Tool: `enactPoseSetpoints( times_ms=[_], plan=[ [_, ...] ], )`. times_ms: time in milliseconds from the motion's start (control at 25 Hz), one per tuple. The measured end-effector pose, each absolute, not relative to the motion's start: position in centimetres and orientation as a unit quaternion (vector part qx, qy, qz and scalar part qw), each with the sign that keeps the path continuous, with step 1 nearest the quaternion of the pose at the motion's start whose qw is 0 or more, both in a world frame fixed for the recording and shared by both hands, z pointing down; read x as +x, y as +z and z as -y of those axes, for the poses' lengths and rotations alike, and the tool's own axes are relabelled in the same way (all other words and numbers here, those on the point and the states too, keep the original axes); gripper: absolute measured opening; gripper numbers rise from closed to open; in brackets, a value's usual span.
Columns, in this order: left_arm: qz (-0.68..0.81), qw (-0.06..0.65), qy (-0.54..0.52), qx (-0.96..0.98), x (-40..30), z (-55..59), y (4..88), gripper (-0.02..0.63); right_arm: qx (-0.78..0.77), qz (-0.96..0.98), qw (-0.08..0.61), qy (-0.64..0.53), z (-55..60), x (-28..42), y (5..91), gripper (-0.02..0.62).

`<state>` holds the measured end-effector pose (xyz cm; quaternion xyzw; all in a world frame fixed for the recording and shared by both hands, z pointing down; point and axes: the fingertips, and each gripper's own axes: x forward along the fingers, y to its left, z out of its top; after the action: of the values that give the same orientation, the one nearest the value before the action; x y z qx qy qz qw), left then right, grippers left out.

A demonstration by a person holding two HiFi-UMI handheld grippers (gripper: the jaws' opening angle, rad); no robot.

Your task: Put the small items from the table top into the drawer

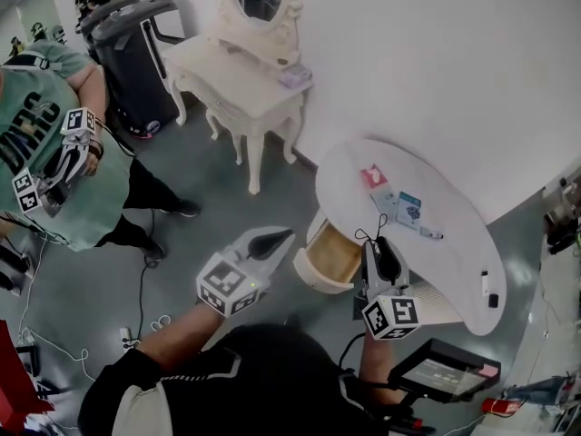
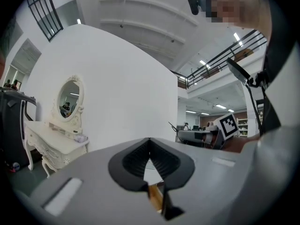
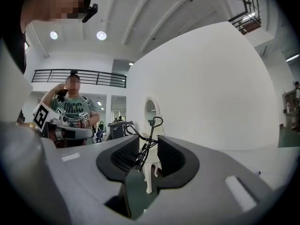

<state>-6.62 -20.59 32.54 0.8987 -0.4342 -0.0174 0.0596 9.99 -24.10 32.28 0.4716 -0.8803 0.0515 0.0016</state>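
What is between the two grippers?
The open drawer lies between the left gripper and the right gripper, seen in the head view.

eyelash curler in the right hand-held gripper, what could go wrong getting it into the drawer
1. The right hand-held gripper pinches the eyelash curler near one end only, so it may pivot or slip out.
2. Its looped handles stick out past the jaws and could snag on the rim of the open drawer.

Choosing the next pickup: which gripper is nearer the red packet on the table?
Right. The right gripper is at the table edge near the red packet; the left gripper is farther, beyond the drawer.
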Motion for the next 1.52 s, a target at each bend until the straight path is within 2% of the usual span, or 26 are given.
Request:
enactPoseSetpoints(
  times_ms=[960,1280,1520],
  plan=[
    [0.462,0.081,0.010,0.883,-1.2,26.9,37.8,0.000,0.361,0.928,0.062,0.073,30.7,11.5,39.5,0.124],
    [0.448,0.105,0.028,0.888,-2.7,29.3,42.1,0.000,0.345,0.930,0.094,0.081,32.4,9.1,44.0,0.124],
    [0.430,0.150,0.045,0.889,-2.9,30.4,46.9,0.000,0.336,0.926,0.137,0.100,32.6,8.6,49.2,0.124]
  ],
)
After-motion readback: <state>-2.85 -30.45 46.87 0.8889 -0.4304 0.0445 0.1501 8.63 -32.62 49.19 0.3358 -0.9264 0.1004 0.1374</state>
